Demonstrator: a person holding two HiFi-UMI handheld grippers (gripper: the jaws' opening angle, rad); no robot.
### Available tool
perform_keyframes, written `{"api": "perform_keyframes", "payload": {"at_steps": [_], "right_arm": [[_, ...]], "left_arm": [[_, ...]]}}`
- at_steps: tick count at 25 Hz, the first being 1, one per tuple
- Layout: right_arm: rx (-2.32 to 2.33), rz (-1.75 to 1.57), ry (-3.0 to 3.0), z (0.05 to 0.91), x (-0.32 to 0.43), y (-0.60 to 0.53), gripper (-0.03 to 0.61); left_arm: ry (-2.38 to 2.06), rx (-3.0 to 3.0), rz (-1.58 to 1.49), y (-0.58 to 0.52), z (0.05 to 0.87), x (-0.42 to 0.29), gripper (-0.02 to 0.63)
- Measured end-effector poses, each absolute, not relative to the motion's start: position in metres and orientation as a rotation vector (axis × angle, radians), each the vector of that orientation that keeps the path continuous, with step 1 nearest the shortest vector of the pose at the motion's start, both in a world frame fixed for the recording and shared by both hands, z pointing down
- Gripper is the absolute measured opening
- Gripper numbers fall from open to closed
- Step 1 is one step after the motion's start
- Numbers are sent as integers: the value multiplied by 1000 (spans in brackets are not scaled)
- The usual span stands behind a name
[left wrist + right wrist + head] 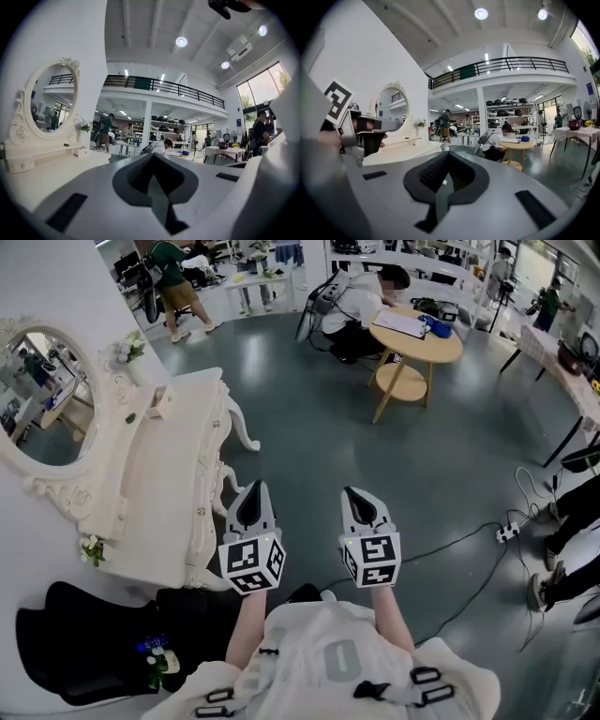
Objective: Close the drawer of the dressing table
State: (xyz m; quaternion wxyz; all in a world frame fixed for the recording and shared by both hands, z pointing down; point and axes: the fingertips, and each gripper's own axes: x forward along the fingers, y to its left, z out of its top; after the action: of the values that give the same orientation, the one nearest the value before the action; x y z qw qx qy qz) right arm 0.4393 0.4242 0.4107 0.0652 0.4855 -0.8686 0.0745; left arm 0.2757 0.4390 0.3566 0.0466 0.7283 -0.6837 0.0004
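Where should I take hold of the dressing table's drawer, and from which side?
Take the small knob on the drawer front, coming from the open floor side that the front faces; the mirror blocks the other side. The left tongs, nearest, are shut, so open them first.

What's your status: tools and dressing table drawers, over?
Left tool, right tool shut, empty. Dressing table beside left tool, no drawer visibly open. Nothing between.

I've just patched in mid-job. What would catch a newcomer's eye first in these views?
The ornate white dressing table with its oval mirror fills the left of the head view, against the wall. Just right of its front, the left gripper and right gripper hang side by side over the grey floor, both shut and empty. A round wooden table stands at upper right.
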Motion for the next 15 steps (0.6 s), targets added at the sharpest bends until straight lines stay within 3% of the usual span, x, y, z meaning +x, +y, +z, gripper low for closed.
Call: {"api": "perform_keyframes", "payload": {"at_steps": [15], "right_arm": [[1425, 234, -2689, 409, 428, 402, 8]], "left_arm": [[-2080, 2257, -11, 411, 351, 274, 18]]}}
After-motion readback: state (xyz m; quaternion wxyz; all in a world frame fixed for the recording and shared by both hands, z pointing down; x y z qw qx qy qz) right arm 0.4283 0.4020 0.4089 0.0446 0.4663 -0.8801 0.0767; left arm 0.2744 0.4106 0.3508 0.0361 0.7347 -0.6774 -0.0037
